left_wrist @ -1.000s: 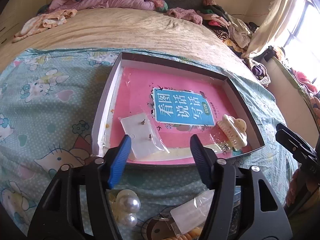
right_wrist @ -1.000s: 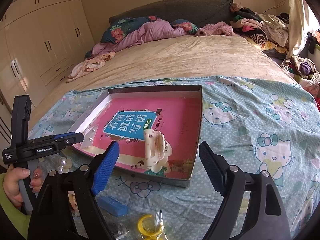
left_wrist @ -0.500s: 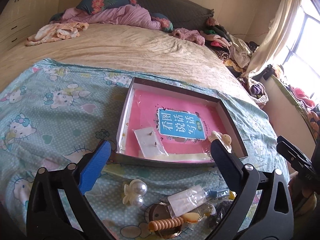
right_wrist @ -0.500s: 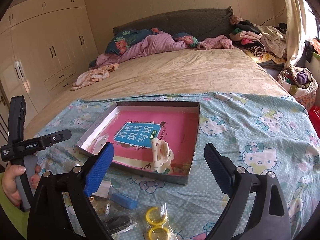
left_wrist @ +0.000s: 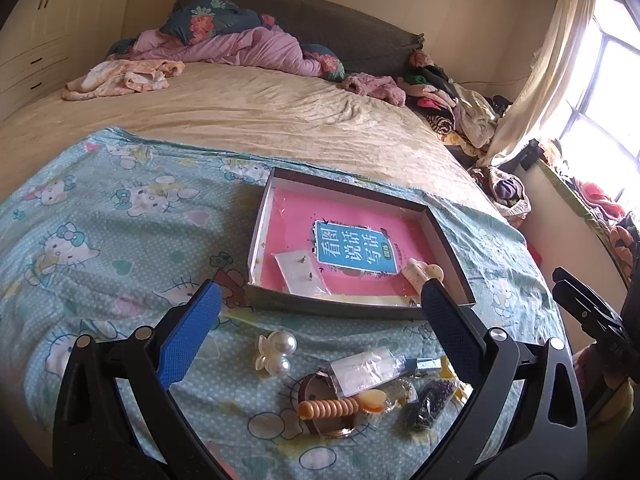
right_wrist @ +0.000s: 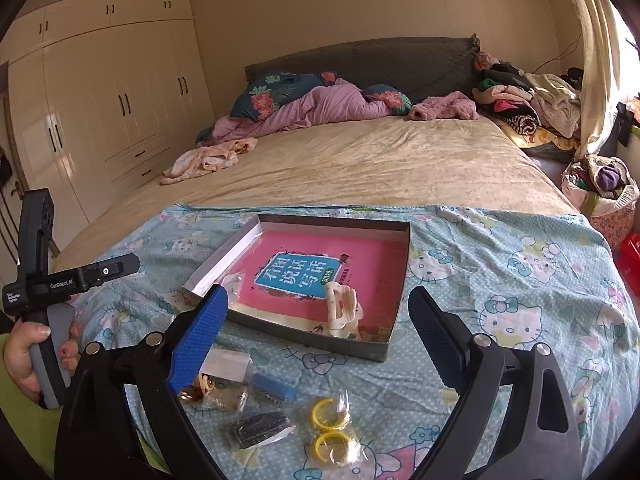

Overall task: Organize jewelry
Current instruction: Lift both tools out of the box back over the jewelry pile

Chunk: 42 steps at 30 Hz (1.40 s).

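Both claws have drawn back from the box since the earlier frames and have spread wider. The left claw stands wide apart with nothing between its blue pads; the right claw is likewise spread and grips nothing.

Under the left claw, on the cartoon-print sheet, a pearl hair clip lies at about 6 o'clock from the box. At 4 o'clock from the clip sits a loose heap: a clear packet, an orange beaded piece across a round metal item, and a dark packet. Below the right claw lie two yellow rings in clear plastic, with a small blue box at 10 o'clock from them.

Beyond the pads, the shallow box rests on the bed, lined by a pink book. Inside it, an earring card lies near the front wall, and a cream hair claw clip sits at the card's 3 o'clock.

Both claws point downward at a slant toward the sheet. In the right wrist view, at 9 o'clock, a hand with a green sleeve grips the left tool's handle.

The left claw's right finger covers part of the cream clip, and the contents of the small packets are hard to make out.
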### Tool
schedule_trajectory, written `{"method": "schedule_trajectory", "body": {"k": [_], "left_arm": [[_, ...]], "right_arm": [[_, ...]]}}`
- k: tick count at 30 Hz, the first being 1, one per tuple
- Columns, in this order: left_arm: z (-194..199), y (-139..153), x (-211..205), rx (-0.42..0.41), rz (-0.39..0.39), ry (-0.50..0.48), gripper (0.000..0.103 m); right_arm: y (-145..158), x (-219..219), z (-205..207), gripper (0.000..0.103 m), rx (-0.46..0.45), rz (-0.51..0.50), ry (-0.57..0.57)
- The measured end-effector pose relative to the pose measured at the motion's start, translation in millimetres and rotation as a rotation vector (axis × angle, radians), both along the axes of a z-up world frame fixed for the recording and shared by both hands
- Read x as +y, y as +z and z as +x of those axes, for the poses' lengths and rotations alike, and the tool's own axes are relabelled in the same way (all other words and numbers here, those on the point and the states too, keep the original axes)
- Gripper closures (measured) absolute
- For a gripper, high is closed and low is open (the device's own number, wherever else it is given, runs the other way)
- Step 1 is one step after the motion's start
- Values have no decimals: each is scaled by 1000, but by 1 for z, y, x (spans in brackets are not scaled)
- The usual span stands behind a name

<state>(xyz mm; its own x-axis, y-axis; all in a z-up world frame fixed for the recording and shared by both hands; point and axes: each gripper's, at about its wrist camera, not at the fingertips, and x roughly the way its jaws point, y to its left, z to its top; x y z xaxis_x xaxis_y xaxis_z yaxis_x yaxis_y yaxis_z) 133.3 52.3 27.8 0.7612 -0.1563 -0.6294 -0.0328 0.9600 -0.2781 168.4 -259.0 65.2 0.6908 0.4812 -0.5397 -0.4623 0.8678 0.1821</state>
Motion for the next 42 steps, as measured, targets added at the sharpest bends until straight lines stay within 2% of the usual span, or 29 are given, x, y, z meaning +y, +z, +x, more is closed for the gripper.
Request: {"method": "schedule_trajectory", "body": {"k": [9, 22, 35, 42], "left_arm": [[-20, -4, -7, 9, 41, -4, 10], [-46, -33, -10, 87, 94, -7, 10], [-59, -67, -12, 189, 102, -9, 10], [-60, -85, -13, 239, 94, -12, 10]], "right_arm": [[1, 4, -17, 12, 2, -13, 34], [-22, 12, -40, 12, 62, -54, 97], [-48, 23, -55, 12, 112, -85, 163], [-66, 35, -63, 12, 122, -147, 206]]}}
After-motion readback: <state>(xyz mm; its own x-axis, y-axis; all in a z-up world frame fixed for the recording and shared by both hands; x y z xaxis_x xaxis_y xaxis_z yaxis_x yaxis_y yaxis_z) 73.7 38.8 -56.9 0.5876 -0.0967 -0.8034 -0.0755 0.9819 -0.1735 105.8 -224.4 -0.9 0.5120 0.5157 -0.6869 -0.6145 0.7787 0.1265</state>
